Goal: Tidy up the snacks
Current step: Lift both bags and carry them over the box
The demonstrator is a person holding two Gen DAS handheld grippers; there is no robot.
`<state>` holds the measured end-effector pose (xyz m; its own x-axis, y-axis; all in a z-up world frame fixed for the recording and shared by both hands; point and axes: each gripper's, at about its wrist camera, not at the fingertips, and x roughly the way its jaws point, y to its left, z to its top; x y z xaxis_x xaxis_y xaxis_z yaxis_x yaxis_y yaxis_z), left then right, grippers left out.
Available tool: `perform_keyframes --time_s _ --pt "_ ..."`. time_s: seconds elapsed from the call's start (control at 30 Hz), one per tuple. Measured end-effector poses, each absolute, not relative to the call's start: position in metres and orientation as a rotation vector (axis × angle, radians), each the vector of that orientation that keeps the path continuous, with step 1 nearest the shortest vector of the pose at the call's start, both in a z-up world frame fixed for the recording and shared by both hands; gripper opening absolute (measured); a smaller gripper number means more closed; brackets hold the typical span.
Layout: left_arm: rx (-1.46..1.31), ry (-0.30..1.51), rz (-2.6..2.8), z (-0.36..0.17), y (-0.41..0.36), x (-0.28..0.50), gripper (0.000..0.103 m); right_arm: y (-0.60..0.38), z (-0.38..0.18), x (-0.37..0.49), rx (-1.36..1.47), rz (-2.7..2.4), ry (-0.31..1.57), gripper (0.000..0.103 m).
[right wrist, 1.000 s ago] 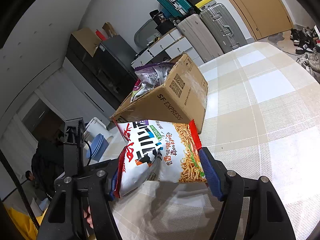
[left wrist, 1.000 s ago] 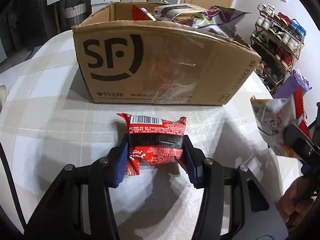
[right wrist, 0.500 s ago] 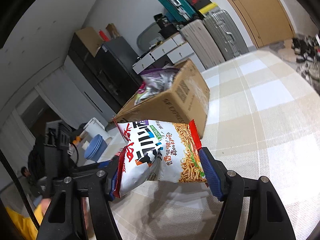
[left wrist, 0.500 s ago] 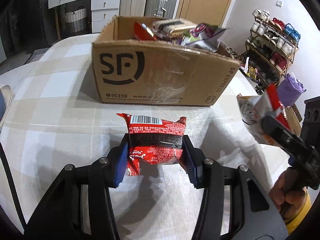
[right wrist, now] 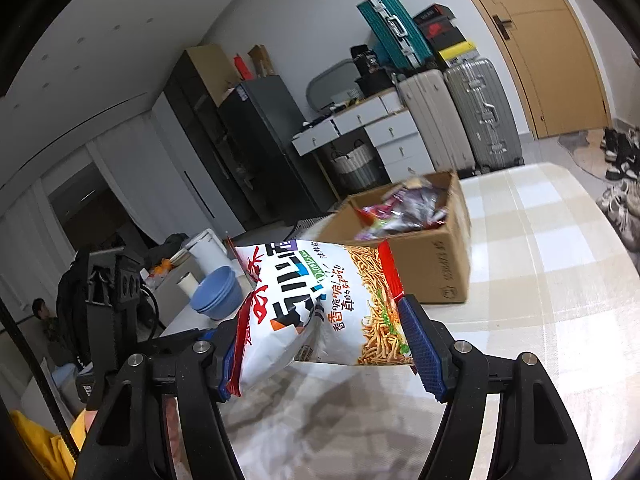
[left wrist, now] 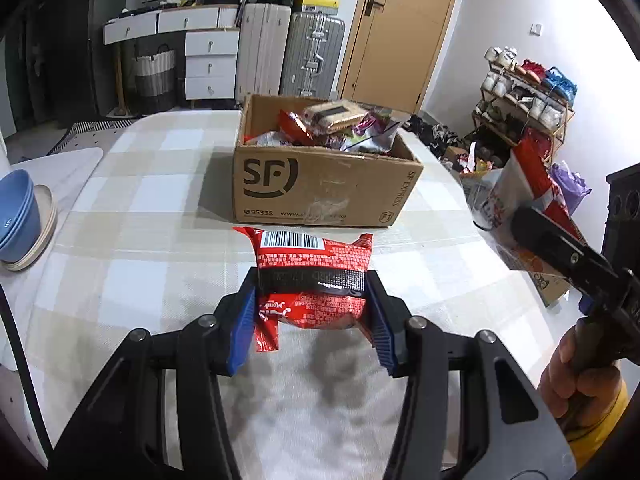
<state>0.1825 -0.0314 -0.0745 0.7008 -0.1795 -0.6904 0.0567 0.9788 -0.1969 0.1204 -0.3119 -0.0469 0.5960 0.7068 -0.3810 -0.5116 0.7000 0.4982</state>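
Observation:
My left gripper [left wrist: 312,320] is shut on a small red snack packet [left wrist: 312,276] with a barcode, held above the checked tablecloth. Beyond it stands a cardboard box [left wrist: 320,188] marked SF, filled with several snack bags. My right gripper [right wrist: 324,344] is shut on a white and red noodle-snack bag [right wrist: 320,304], lifted over the table. That same bag [left wrist: 520,204] and right gripper show at the right edge of the left wrist view. From the right wrist, the box [right wrist: 436,256] lies ahead and to the right.
Blue bowls [left wrist: 18,216] on a plate sit at the table's left edge. Suitcases [left wrist: 288,52] and drawers line the far wall; a shoe rack [left wrist: 524,96] stands to the right. A person's hand [left wrist: 576,372] holds the right gripper's handle.
Both grippers have risen and drawn back from the box, which now looks smaller and farther off. Each still holds its snack; the right one has rolled slightly.

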Motion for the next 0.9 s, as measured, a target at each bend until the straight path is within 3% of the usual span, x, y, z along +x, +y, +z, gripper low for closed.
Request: perform_keyframes --time_s 0.4,0.9 --pt "-0.17 0.699 -0.173 -0.028 -0.015 0.1 0.047 -0.295 -0.033 0.064 0.326 0.726 0.585 0.07" --pt "-0.179 0.715 -0.205 -0.028 -0.014 0.073 0.047 -0.292 -0.043 0.059 0.334 0.737 0.621 0.07"
